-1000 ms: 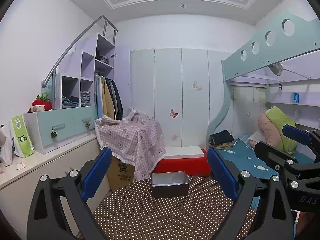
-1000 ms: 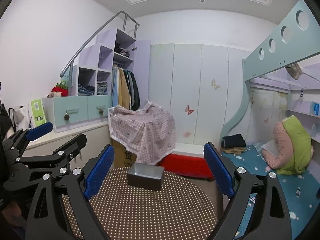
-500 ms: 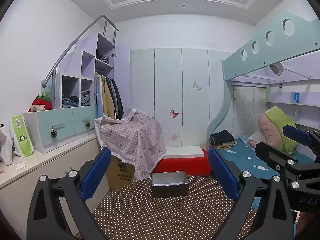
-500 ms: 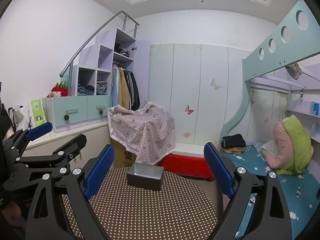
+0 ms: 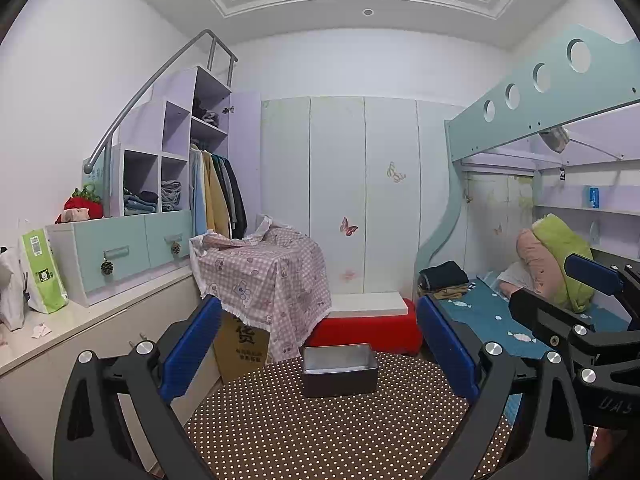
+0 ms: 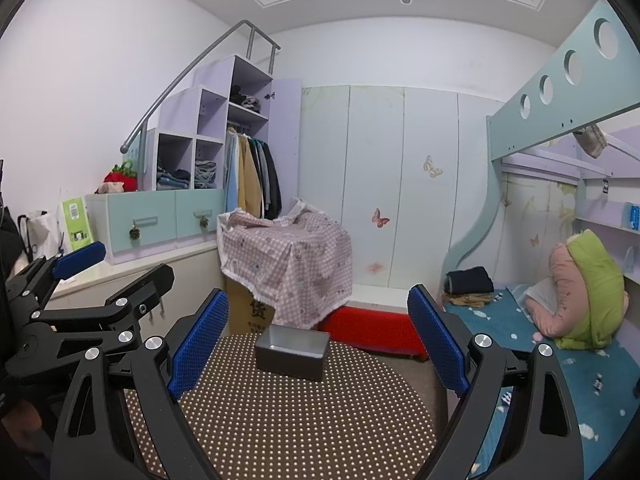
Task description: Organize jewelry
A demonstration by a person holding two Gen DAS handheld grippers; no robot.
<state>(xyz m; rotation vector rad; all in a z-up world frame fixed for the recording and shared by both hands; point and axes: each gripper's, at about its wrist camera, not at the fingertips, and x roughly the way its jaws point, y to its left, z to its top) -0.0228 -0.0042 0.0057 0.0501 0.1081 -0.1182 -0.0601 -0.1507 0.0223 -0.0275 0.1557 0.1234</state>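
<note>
A dark grey rectangular box with a shiny inside stands open at the far edge of a round table with a brown, white-dotted cloth. It also shows in the right wrist view. My left gripper is open and empty, held above the table short of the box. My right gripper is open and empty, beside the left one. No jewelry is visible; the box's inside is mostly hidden.
A pink checked cloth covers a box behind the table, with a red stool beside it. A white counter runs along the left. A bed with blue sheet lies right.
</note>
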